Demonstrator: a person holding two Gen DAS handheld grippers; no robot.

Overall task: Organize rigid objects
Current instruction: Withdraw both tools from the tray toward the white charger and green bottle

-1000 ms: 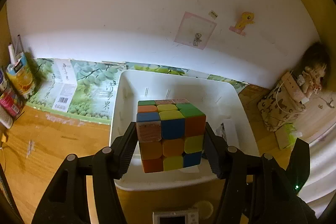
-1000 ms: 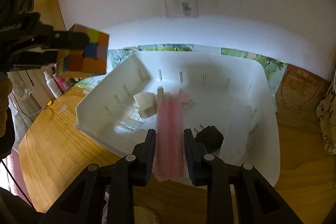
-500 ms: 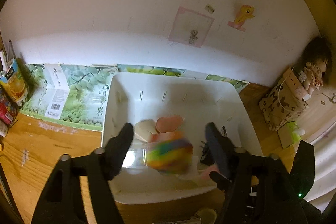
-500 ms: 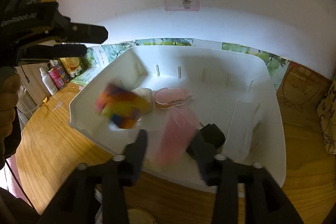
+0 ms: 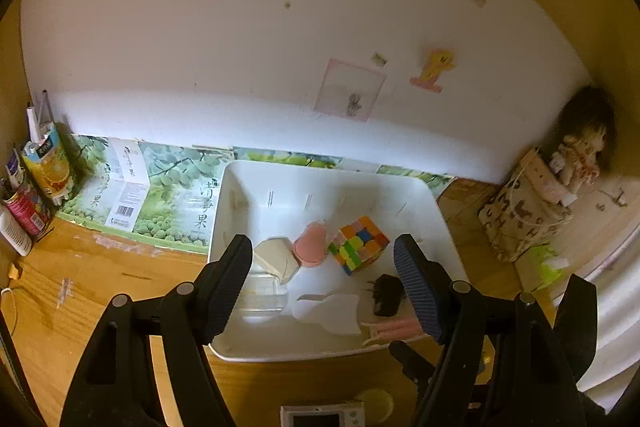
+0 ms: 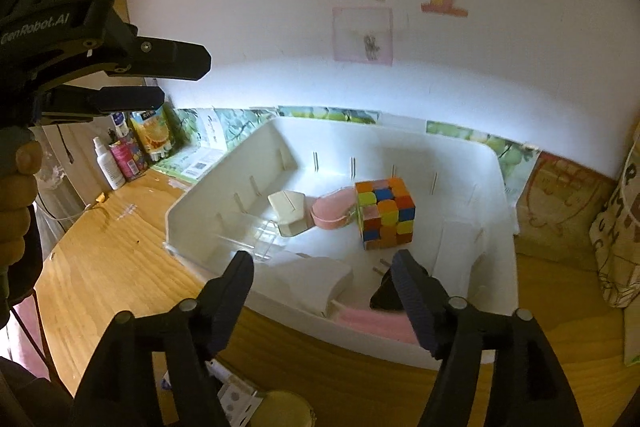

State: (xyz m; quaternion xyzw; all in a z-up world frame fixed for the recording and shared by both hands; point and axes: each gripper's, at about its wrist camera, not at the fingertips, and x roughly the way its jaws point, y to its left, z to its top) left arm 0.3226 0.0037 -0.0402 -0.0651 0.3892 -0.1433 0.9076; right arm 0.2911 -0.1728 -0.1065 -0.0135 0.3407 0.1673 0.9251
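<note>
The colourful puzzle cube [image 5: 359, 243] [image 6: 385, 213] rests tilted on the floor of the white bin [image 5: 224, 211] [image 6: 500, 187]. A long pink item [image 6: 376, 321] [image 5: 394, 329] lies along the bin's near wall. My left gripper [image 5: 322, 283] hangs open and empty above the bin's near side; it also shows at the upper left as the left gripper [image 6: 160, 75], held by a hand. My right gripper [image 6: 324, 291] is above the near rim, its jaws opening with nothing between the pads.
Also in the bin are a pink oval case [image 5: 310, 247], a cream box [image 5: 276, 259], a clear box [image 5: 262, 299], a white scoop [image 5: 332, 311] and a black plug [image 5: 386, 295]. Bottles and a juice carton [image 6: 154, 135] stand at the left. A patterned bag [image 5: 520, 211] sits at the right.
The left gripper opened and the cube dropped into the bin. The right gripper opened and the pink item fell to the bin's near wall. Both grippers have risen a little.
</note>
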